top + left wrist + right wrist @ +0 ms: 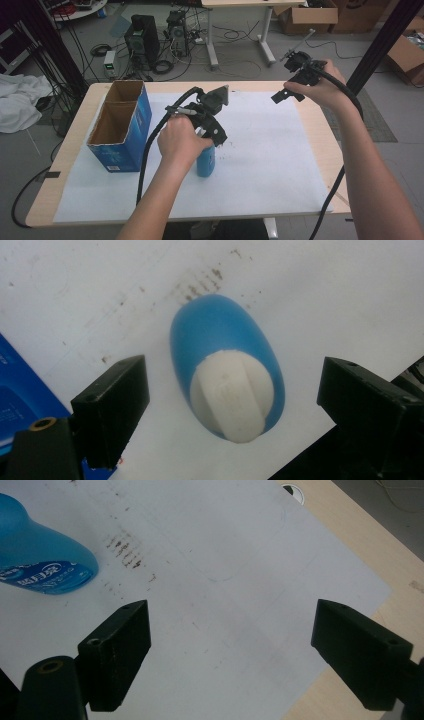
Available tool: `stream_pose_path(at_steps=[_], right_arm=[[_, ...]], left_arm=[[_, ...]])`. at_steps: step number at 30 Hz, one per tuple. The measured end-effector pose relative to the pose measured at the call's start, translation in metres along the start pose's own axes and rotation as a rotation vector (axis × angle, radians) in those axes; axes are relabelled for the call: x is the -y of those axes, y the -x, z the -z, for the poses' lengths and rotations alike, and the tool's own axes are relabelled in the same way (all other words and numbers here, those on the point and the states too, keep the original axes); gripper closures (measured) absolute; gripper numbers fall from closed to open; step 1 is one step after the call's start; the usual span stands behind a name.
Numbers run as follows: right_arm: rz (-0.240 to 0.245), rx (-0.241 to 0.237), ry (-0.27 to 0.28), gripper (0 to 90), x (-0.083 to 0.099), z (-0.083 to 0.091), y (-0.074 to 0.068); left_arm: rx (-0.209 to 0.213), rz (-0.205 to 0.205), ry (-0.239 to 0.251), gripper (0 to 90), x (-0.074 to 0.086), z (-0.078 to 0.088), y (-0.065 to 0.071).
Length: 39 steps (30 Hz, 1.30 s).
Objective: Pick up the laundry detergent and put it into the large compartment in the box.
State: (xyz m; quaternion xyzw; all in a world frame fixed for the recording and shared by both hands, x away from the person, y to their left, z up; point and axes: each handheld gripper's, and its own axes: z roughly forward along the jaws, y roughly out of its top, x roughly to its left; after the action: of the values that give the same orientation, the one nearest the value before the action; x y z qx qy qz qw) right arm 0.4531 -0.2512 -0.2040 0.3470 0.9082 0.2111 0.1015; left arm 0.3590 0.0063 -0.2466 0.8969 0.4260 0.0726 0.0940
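A blue bottle point(205, 161) with a white cap stands upright on the white sheet point(270, 150) near the table's middle. My left gripper point(216, 136) hovers right over it, open. In the left gripper view I look down on the bottle point(225, 365) and its cap between the two spread jaws, which do not touch it. My right gripper point(287, 94) is held up over the table's far right, open with nothing between its jaws. The right gripper view catches the bottle's point(42, 555) labelled lower body at the upper left.
An open blue cardboard box point(121, 125) stands on the table's left side, close to the bottle. The wooden table point(320, 120) edge borders the sheet on the right. Brown smudges point(125, 550) mark the sheet. Computers, cables and cartons lie on the floor beyond.
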Motion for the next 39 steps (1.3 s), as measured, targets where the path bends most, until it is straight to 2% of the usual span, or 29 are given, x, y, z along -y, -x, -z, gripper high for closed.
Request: stream_pose_path(at_steps=[4, 11, 22, 39], right_arm=[[0.006, 0.000, -0.002, 16.0, -0.001, -0.002, -0.001], [0.001, -0.002, -0.002, 15.8, 0.000, -0.003, 0.000], [0.003, -0.013, -0.005, 16.0, 0.002, -0.007, 0.001], [0.004, -0.013, -0.004, 16.1, 0.003, -0.008, 0.002]], left_arm=[[0.001, 0.026, 0.006, 13.7, -0.001, -0.005, 0.001], [-0.005, 0.047, -0.003, 13.6, -0.001, -0.012, 0.000], [-0.012, 0.036, -0.041, 13.5, -0.004, -0.025, 0.005], [-0.048, 0.056, -0.069, 11.6, -0.007, -0.038, 0.007]])
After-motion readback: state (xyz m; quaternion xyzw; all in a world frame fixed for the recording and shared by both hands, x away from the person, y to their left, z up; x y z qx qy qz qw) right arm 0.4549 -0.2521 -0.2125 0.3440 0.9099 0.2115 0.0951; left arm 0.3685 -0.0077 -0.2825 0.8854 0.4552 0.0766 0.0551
